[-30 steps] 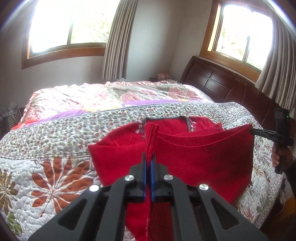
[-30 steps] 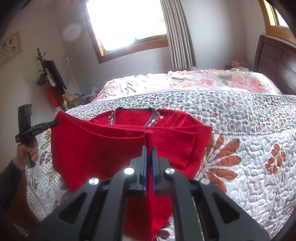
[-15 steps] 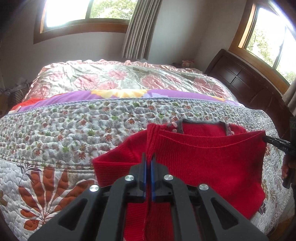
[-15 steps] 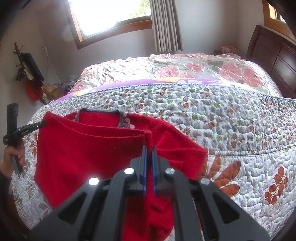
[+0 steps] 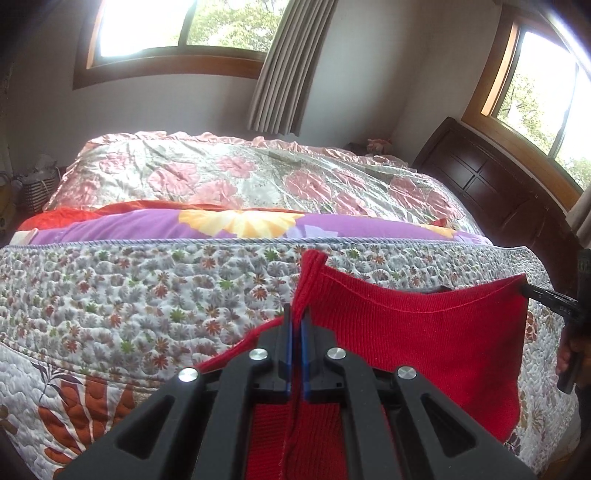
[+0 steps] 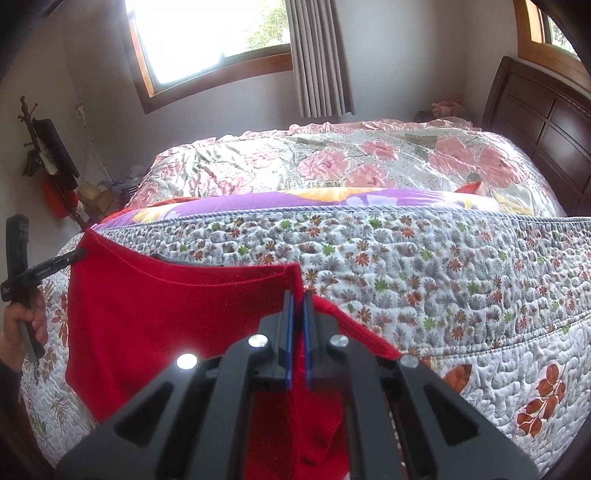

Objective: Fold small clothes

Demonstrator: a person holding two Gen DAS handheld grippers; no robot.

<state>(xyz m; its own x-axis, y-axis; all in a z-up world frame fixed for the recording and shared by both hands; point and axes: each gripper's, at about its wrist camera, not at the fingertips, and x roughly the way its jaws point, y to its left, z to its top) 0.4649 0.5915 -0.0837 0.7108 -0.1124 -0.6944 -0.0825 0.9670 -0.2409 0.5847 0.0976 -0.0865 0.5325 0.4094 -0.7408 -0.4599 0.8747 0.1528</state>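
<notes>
Red knit sweater (image 5: 417,332) is hanging stretched between both tools, its stitched hem running taut across the top. Left gripper (image 5: 295,321) is pinching one bunched corner, right gripper (image 6: 298,306) the other. Beyond them, the floral quilt (image 5: 147,288) is lying over the bed.

Bedroom: quilted floral bed (image 5: 147,295), dark wooden headboard (image 5: 491,184), wood-framed windows (image 5: 177,33) bright with daylight, grey curtains (image 6: 319,55).

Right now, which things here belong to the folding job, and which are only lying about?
Belong to the job:
red sweater
left gripper
right gripper
floral quilt, the work surface

Only lying about:
striped basket
curtain
headboard
coat rack
</notes>
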